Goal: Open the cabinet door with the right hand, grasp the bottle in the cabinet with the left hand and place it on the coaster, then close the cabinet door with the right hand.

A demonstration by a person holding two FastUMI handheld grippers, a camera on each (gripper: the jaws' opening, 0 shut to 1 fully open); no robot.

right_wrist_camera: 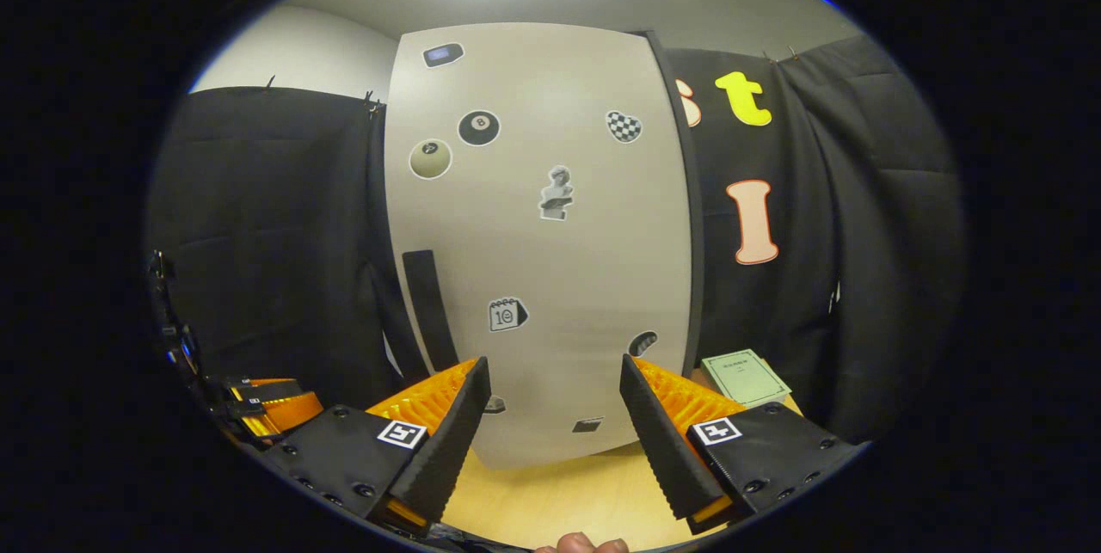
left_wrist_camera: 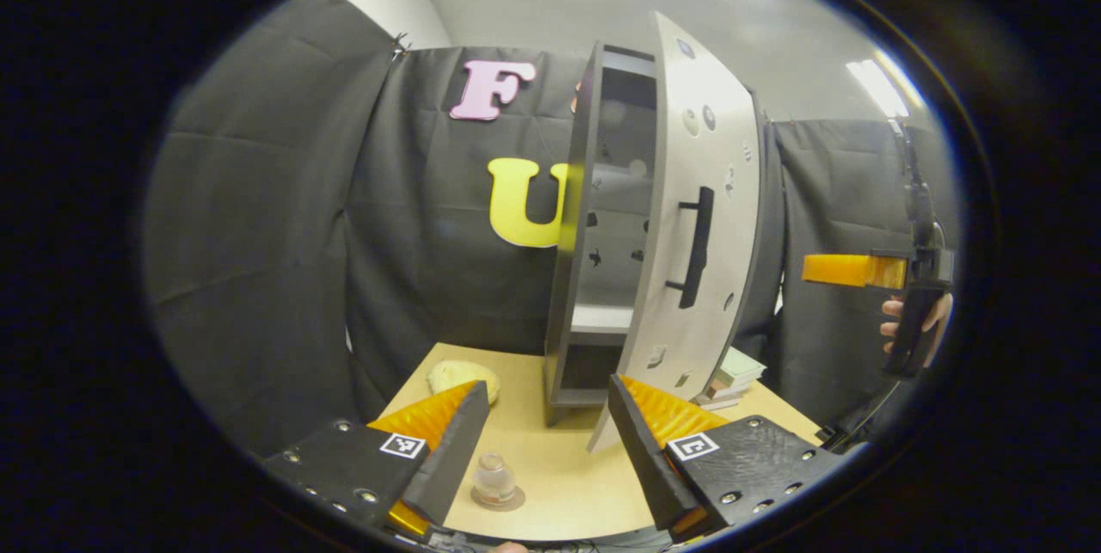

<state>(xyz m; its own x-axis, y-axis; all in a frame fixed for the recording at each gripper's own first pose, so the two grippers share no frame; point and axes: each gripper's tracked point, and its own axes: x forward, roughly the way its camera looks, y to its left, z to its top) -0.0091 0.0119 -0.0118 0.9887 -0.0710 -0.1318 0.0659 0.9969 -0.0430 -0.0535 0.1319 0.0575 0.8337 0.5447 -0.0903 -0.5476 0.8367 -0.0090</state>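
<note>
1. Black cloth walls close off a wooden table [left_wrist_camera: 568,476] in the left gripper view. The left gripper [left_wrist_camera: 544,450] is held spread and empty, since the bottle [left_wrist_camera: 495,477] is already set on the coaster [left_wrist_camera: 499,500] at 6 o'clock. The cabinet [left_wrist_camera: 593,226] stands at 12 o'clock, its door [left_wrist_camera: 701,218] swung open. The right gripper [left_wrist_camera: 851,269] is seen at 3 o'clock.

2. In the right gripper view, the right gripper [right_wrist_camera: 550,441] is held spread, nothing pinched, facing the door [right_wrist_camera: 542,243] at 12 o'clock, its handle [right_wrist_camera: 427,308] at 10 o'clock, judged ready for closing. A book [right_wrist_camera: 745,377] lies at 4 o'clock.
</note>
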